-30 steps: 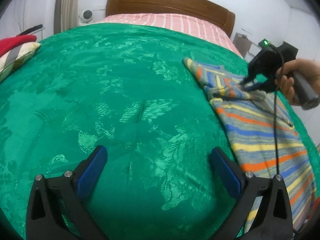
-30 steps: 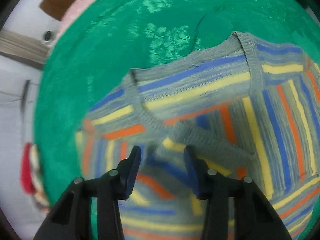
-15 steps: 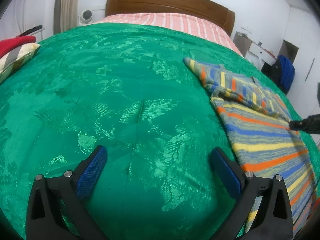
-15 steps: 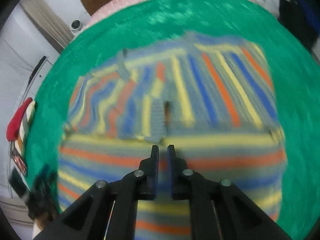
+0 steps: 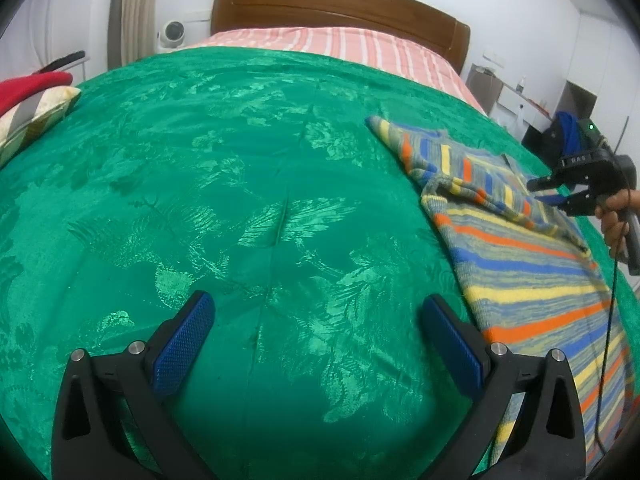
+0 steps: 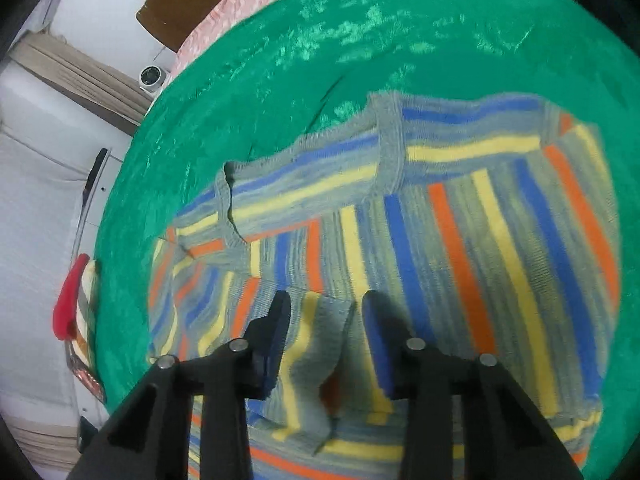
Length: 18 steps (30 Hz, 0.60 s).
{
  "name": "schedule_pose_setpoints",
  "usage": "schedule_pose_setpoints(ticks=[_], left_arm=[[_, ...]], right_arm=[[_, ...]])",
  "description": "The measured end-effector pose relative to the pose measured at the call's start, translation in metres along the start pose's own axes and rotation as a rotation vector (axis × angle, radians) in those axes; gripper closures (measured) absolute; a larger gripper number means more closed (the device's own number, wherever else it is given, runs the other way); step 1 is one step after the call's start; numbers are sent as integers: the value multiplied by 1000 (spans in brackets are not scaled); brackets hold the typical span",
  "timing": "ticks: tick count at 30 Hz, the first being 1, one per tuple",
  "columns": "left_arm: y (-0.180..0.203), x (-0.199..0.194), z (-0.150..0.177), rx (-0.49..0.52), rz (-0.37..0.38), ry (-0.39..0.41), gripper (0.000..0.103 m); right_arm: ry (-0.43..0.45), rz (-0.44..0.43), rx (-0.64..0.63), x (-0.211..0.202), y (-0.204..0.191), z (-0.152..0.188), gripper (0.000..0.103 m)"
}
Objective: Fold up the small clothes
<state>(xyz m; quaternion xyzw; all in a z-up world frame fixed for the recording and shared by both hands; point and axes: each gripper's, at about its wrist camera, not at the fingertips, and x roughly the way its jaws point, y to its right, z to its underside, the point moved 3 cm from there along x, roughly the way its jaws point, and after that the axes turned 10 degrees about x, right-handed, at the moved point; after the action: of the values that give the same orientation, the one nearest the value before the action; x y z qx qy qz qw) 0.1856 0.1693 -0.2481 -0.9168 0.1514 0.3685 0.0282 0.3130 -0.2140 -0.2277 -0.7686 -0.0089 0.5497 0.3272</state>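
Right gripper [image 6: 324, 312] fingers opening over soft, floppy striped sweater [image 6: 460, 220], cuff fold between them unpinched; left gripper [image 5: 316, 320] fingers gaping, empty; best grabbing ribbed edges.

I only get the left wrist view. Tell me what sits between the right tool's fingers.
Observer: A grey ribbed cuff of the striped sweater lies between them. The right tool has its jaws opening, and neither pad seems to press the cuff.
Operator: Give me the neckline's position.
Observer: The grey neckline lies beyond the fingertips and to their left in the right wrist view, on the sweater's edge towards the headboard.
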Motion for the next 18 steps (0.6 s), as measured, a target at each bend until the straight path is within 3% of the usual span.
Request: schedule_pose_setpoints(ticks=[1,2,3,4,7,9,11,13,14,18], left_arm=[[0,0,0,0,0,0,1],[0,0,0,0,0,0,1],[0,0,0,0,0,0,1],[0,0,0,0,-1,0,1],[0,0,0,0,-1,0,1],[0,0,0,0,-2,0,1],[0,0,0,0,-1,0,1],[0,0,0,1,-2,0,1],[0,0,0,1,-2,0,1],[0,0,0,1,-2,0,1]], right_arm=[[-7,9,-14,2,-2,1,67],[-14,18,-27,2,-1,5,77],[-20,38,-48,6,-3,5,100],[-1,65,-87,3,-8,6,100],[166,87,-217,-26,-25,-3,100],[217,106,-264,-32,-32,-8,100],[166,129,-280,-21,-28,-11,98],[116,201,-266,-5,-16,-7,88],[131,202,-265,-7,-12,-5,78],[208,104,-254,-37,-15,10,74]])
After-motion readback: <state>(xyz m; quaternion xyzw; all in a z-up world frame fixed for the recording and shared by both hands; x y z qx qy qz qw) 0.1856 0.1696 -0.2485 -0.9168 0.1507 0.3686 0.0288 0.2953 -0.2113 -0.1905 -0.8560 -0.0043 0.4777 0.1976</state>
